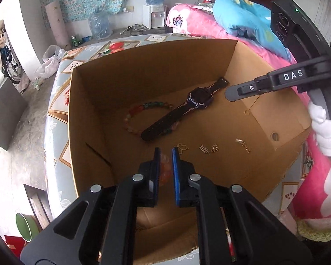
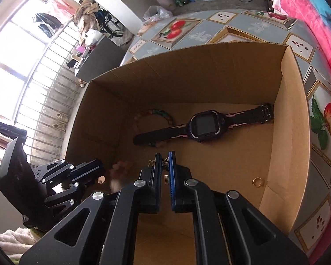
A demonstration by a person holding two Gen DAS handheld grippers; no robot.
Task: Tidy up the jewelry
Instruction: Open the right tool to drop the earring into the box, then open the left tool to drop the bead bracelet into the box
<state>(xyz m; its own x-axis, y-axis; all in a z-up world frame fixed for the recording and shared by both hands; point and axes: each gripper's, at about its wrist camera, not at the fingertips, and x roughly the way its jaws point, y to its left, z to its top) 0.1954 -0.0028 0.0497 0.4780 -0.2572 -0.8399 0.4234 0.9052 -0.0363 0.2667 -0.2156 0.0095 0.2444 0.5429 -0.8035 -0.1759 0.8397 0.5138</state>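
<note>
An open cardboard box stands on a round table. On its floor lie a black smartwatch, a multicoloured bead bracelet, a gold ring and several small gold charms. My left gripper hangs over the box's near side. Pink-orange beads fill the narrow gap between its pads. In the right wrist view these beads look blurred beside the left gripper. My right gripper is shut above the charms. A gold bit shows at its tips, but I cannot tell whether it is held.
The table carries a fruit-patterned cloth. A bed with pink and blue bedding lies to the right of the box. Beyond the table is bare floor with a water dispenser, bags and a wheelchair.
</note>
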